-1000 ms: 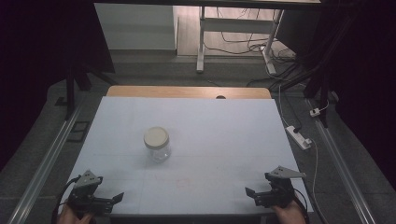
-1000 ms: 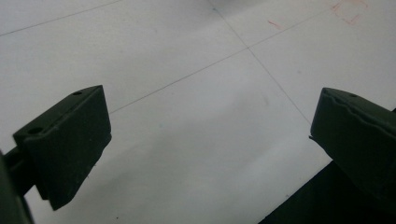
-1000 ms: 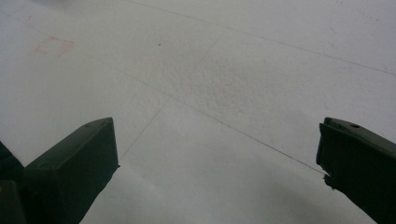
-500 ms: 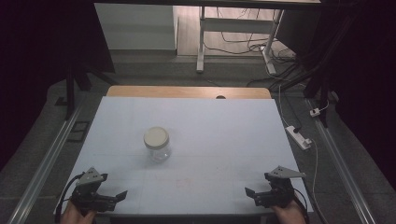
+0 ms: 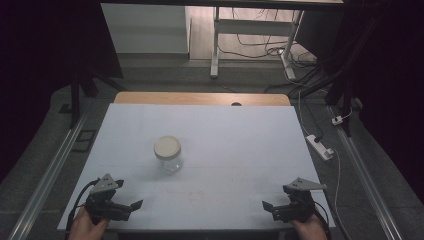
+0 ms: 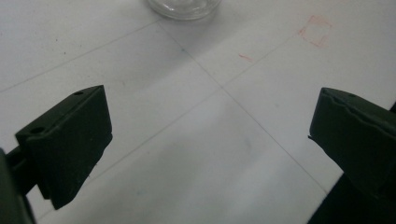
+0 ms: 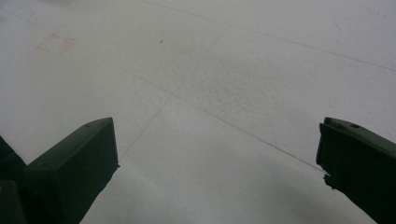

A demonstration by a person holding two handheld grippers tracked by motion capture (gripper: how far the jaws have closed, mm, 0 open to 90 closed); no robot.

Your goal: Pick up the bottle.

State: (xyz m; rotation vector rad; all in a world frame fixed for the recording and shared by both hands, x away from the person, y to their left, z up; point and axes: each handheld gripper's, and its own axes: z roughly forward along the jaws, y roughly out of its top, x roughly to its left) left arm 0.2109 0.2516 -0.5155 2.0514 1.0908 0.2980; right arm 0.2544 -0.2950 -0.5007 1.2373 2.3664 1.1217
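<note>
Two black grippers, left gripper and right gripper, rest released at the white tabletop's near corners. A clear glass jar with a cream lid stands upright between them, farther back, nearer the left.

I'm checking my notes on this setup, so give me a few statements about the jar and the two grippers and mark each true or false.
1. The glass jar stands upright on the white table. True.
2. The jar is open, with no lid. False: a pale lid covers it.
3. The left gripper holds the jar. False: its jaws are spread and empty, near the table's front edge.
4. The right gripper is open over bare table. True.
5. The jar is nearer the left gripper. True.
</note>
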